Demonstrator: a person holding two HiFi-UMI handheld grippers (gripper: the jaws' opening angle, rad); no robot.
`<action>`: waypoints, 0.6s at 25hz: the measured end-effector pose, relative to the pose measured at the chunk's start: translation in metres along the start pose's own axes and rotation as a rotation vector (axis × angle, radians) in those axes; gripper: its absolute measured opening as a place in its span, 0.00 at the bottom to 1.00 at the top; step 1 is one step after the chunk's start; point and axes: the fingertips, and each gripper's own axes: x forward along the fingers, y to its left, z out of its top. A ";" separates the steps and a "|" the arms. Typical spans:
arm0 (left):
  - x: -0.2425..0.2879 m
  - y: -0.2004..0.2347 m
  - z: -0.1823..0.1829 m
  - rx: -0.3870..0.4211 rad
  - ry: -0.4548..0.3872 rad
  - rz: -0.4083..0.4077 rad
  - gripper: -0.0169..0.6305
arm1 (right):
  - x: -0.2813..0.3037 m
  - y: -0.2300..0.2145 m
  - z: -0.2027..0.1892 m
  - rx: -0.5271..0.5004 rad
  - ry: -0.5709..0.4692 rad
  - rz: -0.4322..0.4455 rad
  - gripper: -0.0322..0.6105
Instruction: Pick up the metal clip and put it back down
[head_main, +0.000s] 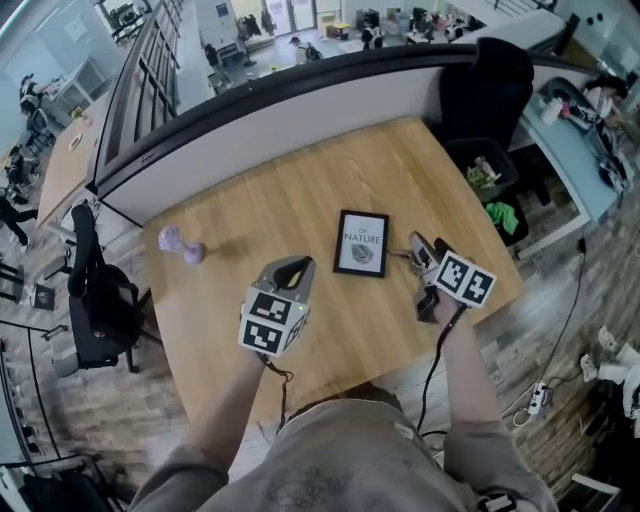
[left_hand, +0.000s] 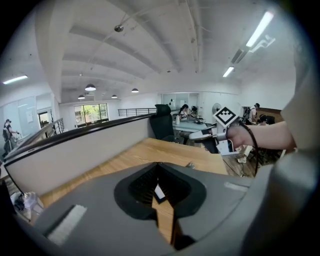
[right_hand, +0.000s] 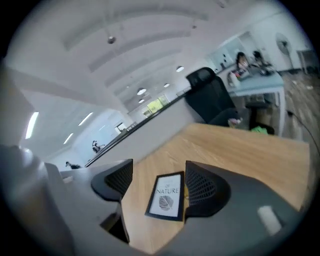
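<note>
Worktop (head_main: 300, 200): pale grained wood, lying flat.
Metal clip (left_hand: 190, 164): small, shiny, resting on the wood near the frame.
Frame (head_main: 362, 243): black-edged rectangle, lying flat.
Left tool (left_hand: 159, 167): ribbed jaws meeting, gripping nothing.
Right tool (right_hand: 156, 172): jaws standing apart, empty.
Bin (head_main: 455, 162): black, holding scraps.

Only one readable text here: the black-framed card (head_main: 361, 243) on the table (head_main: 300, 200) says "OF NATURE" above a leaf drawing.
</note>
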 end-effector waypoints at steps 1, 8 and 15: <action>-0.008 0.005 0.006 0.007 -0.019 0.018 0.03 | -0.007 0.023 0.008 -0.061 -0.016 0.042 0.58; -0.063 0.031 0.049 0.018 -0.150 0.098 0.03 | -0.054 0.143 0.037 -0.281 -0.104 0.252 0.44; -0.130 0.036 0.074 0.011 -0.265 0.172 0.03 | -0.100 0.224 0.028 -0.518 -0.135 0.371 0.32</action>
